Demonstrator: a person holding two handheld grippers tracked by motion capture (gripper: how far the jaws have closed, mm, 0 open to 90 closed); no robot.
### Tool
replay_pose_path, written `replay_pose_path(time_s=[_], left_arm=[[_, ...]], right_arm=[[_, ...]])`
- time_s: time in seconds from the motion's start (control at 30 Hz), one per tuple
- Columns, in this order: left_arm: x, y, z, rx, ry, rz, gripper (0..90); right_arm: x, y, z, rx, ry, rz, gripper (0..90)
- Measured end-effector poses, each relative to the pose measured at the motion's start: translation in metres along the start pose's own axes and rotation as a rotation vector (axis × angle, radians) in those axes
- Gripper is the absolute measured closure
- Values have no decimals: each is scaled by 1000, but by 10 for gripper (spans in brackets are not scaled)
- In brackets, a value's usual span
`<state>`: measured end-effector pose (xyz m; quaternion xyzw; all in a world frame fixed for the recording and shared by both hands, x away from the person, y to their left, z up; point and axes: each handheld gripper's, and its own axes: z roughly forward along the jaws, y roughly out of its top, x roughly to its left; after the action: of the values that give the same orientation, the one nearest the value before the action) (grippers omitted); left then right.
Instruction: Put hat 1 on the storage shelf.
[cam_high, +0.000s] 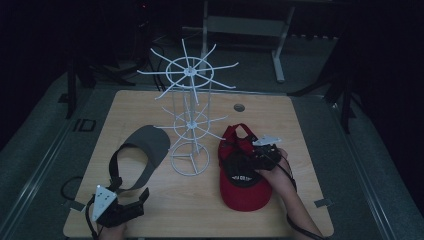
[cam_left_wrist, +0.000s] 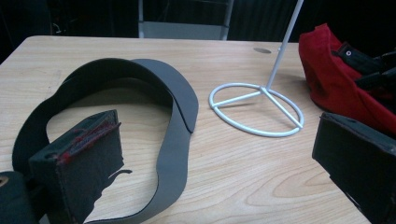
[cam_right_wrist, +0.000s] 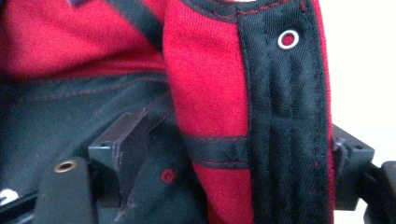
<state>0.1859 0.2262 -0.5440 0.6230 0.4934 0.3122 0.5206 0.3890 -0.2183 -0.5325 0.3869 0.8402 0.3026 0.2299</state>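
Starting at the near left corner of the table (cam_high: 200, 207), what should you watch?

Your left gripper (cam_high: 140, 202) sits there with its jaws wide apart and nothing between them. The visor (cam_high: 147, 145) lies just ahead of it, untouched. There's little risk here unless you sweep its strap sideways.

And farther in, toward the right edge?

The cap (cam_high: 245, 192) lies there, brim toward the near edge, just right of the rack (cam_high: 189, 71). Your right gripper (cam_right_wrist: 233, 151) straddles the cap's side wall, with one jaw inside the crown and the other outside against the black strip. The pads don't look to be pinching from both sides, so treat it as open, with no hold yet.

What could go wrong there?

The cloth is soft. If you close on a thin fold alone, the cap may slip out or hang crooked when you lift. The inner jaw could also snag the lining or the back strap.

And beyond that?

The rack looks like light wire, with prongs reaching toward the cap. If you lift carelessly you could hook a prong and tip the rack toward the far edge.
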Motion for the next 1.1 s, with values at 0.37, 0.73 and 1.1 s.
replay_pose_path(time_s=[0.37, 0.73, 1.1], left_arm=[[-1, -1, 2, 21, 3, 5, 19], [1, -1, 2, 29, 3, -18, 19], [-2, -2, 4, 39, 13, 20, 19]], right_arm=[[2, -3, 4, 49, 7, -48, 622], [2, -7, -11, 33, 2, 1, 845], [-5, 0, -52, -87, -41, 93, 851]])
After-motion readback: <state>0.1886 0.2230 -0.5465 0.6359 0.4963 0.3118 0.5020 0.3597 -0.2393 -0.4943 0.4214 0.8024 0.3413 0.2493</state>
